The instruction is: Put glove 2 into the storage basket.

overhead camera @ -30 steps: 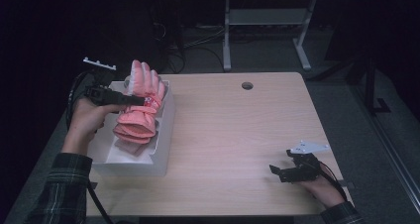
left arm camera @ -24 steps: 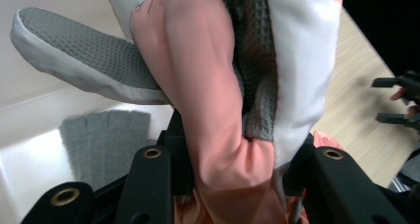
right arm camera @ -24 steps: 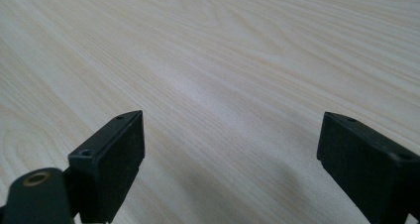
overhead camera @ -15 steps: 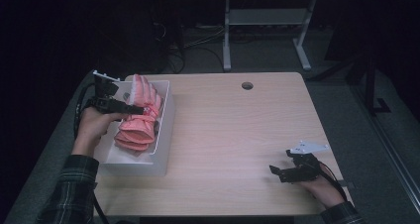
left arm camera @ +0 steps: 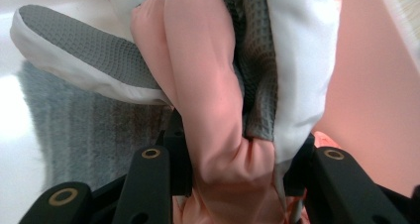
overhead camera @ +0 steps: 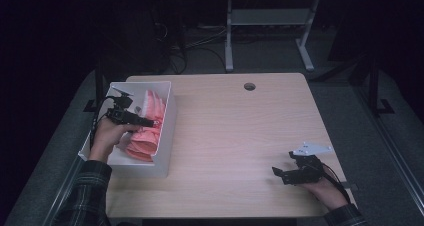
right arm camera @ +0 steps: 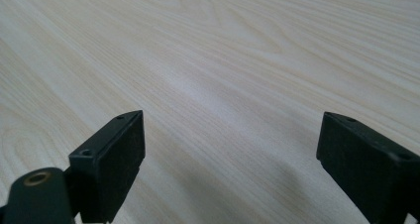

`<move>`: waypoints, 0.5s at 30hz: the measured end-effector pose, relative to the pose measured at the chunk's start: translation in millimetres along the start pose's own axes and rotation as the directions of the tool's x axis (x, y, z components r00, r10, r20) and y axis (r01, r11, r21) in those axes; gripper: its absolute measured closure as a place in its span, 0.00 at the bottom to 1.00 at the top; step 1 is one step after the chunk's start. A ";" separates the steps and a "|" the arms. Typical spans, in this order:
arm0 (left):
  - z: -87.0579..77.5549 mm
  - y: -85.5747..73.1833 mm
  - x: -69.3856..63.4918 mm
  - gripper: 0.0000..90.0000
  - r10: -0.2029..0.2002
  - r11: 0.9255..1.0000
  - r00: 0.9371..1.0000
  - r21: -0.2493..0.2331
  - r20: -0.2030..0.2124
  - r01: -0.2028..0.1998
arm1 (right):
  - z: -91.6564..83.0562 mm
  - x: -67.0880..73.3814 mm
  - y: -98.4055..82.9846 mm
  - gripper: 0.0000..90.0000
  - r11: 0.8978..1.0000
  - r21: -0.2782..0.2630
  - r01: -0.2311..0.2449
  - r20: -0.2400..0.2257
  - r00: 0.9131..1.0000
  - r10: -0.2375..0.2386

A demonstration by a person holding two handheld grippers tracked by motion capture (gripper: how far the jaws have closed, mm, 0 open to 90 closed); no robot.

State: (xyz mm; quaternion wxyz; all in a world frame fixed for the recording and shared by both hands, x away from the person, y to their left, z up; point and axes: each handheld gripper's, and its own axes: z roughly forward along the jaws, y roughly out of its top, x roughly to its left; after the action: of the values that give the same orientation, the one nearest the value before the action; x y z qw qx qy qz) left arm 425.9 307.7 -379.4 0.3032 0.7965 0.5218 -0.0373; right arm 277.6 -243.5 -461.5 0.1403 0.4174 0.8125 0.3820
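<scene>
The left gripper (overhead camera: 145, 121) is sitting over the white bin (overhead camera: 167, 128) at the table's (overhead camera: 240, 136) left side, its jaws pointing across the bin toward the table's middle. In the left gripper view, the jaws are clamping a bunched fold of the pink glove (left arm camera: 213, 100); pink fabric, a white panel and a grey textured patch are all being squeezed between the two black jaws, so this gripper is grasping the glove. In the high view, the glove (overhead camera: 147, 131) is lying inside the bin, its fingers pointing toward the far end and its cuff toward the near end, along the bin's right wall. A second grey-and-white piece is showing at the upper left of the left gripper view, touching the pink fold; whether it is part of the same glove cannot be told. A grey fuzzy surface is lying under the glove in that view. The left hand (overhead camera: 107, 136) is holding the gripper from the near side, the plaid sleeve (overhead camera: 87, 191) entering at the bottom left. The right gripper (overhead camera: 279, 173) is resting low at the table's near right corner, well apart from the bin, in the right hand (overhead camera: 325, 188). In the right gripper view, its jaws are standing wide apart over bare wood with nothing between them: released. A round hole (overhead camera: 249, 86) is lying near the table's far edge.
</scene>
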 end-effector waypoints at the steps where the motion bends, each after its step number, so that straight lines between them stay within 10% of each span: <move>1: 4.2 -0.4 0.7 0.65 -0.002 1.000 1.000 0.011 0.000 0.002 | 0.0 -0.2 -0.2 0.12 1.000 0.000 0.001 0.000 1.000 -0.001; 9: 19.1 -5.3 7.9 0.59 -0.010 1.000 1.000 0.019 0.014 0.010 | 0.4 -2.6 -1.0 0.12 1.000 -0.005 -0.008 -0.002 1.000 0.008; 15: 14.5 -5.6 6.9 0.36 0.010 1.000 1.000 -0.014 -0.013 -0.010 | -1.2 -2.6 -2.0 0.13 1.000 -0.010 -0.008 -0.009 1.000 0.008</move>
State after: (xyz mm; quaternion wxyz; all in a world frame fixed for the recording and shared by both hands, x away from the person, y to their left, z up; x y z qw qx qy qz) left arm 428.0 307.2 -396.3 0.3055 0.7972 0.5200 -0.0271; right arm 277.5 -246.9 -462.4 0.1371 0.4182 0.8096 0.3884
